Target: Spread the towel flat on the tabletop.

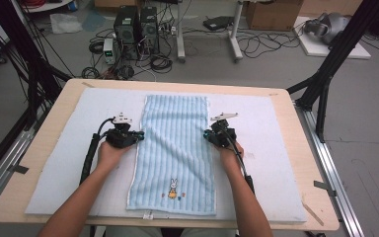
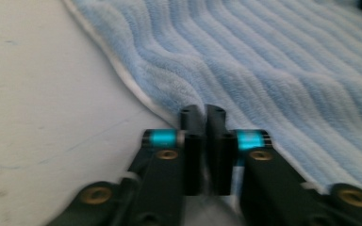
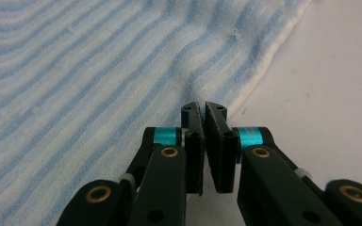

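Note:
A light blue striped towel lies flat lengthwise on the white mat, with a small rabbit picture near its front end. My left gripper is at the towel's left long edge, about halfway along. In the left gripper view its jaws are closed, with the towel's white hem running in between the tips. My right gripper is at the opposite edge. In the right gripper view the towel puckers toward the closed tips of that gripper.
The mat covers most of a wooden table. Bare mat lies on both sides of the towel. Beyond the table's far edge the floor holds computer cases, cables and a cardboard box. Black frame legs stand at the right.

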`<state>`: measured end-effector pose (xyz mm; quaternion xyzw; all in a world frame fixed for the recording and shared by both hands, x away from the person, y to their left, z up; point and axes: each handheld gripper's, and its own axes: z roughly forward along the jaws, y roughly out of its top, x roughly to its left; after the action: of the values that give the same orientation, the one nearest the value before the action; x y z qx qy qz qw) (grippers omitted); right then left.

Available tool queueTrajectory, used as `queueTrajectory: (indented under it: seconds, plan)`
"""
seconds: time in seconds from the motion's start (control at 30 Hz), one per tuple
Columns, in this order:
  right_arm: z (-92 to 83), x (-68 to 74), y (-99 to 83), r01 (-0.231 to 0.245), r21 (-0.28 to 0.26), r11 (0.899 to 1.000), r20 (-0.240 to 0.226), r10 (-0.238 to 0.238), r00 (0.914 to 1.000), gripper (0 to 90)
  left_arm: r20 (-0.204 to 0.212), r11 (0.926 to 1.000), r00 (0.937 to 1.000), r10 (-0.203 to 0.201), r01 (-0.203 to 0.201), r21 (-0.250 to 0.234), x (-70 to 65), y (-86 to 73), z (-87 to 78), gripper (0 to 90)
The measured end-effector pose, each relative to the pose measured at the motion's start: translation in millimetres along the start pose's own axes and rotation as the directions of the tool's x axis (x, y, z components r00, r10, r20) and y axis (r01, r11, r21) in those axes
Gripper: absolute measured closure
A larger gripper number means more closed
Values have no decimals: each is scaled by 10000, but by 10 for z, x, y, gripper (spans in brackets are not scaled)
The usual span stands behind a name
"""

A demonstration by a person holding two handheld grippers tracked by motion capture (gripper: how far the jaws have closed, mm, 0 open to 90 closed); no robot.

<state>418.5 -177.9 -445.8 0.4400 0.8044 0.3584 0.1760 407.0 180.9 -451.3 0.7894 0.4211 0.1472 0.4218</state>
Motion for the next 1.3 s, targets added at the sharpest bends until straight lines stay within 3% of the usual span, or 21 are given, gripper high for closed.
queueTrajectory:
  seconds: [0.07,0.17,0.27,0.3,0.37,0.47,0.6,0.67,0.8,1.1,1.17,1.23,1.3]
  plan:
    - [12,17,16,123,-11,9999,306,-122,9995,871,-440,9996,9988,-230,224,-147,28,17,20,871]
    - [50,-37,25,-190,-255,9995,764,208,9969,870,-518,9951,9940,-964,952,-250,114,39,47,871]
    - [93,-62,30,-619,-522,9967,797,659,9946,859,-714,9947,9924,-1002,982,-306,124,49,55,845]
    - [95,-59,29,-671,-577,9961,809,717,9941,839,-686,9941,9922,-1045,1021,-370,127,46,51,778]
    - [77,-75,20,-770,-618,9951,799,818,9934,756,-556,9938,9927,-1066,1046,-370,137,36,27,560]
    - [-2,-89,-9,-1029,-848,9911,550,1077,9927,691,-207,9940,9946,-1021,1012,-412,120,-11,-34,478]
    - [-142,-69,-66,-948,-1012,9903,446,997,9940,638,168,9964,9974,-705,712,-450,56,-85,-144,450]
    - [-215,-52,-99,-891,-947,9915,414,933,9948,604,400,9951,9974,-603,632,-766,3,-145,-207,445]
    - [-378,24,-191,-762,-1044,9916,307,798,9963,588,575,9949,9977,-351,403,-922,-90,-239,-333,442]
    - [-595,330,-512,-292,-354,9989,-724,266,9970,647,663,9914,9951,-740,806,-1029,-235,-500,-620,481]
    - [-577,397,-586,-7,-82,10000,-468,3,9989,702,644,9914,9953,-730,794,-1038,-267,-538,-668,483]
    - [-591,422,-600,64,-215,9997,-37,-65,10000,771,604,9912,9954,-749,809,-1044,-302,-577,-708,483]
    - [-577,444,-584,-93,-229,9997,542,106,9985,727,565,9920,9957,-731,784,-985,-339,-611,-751,482]
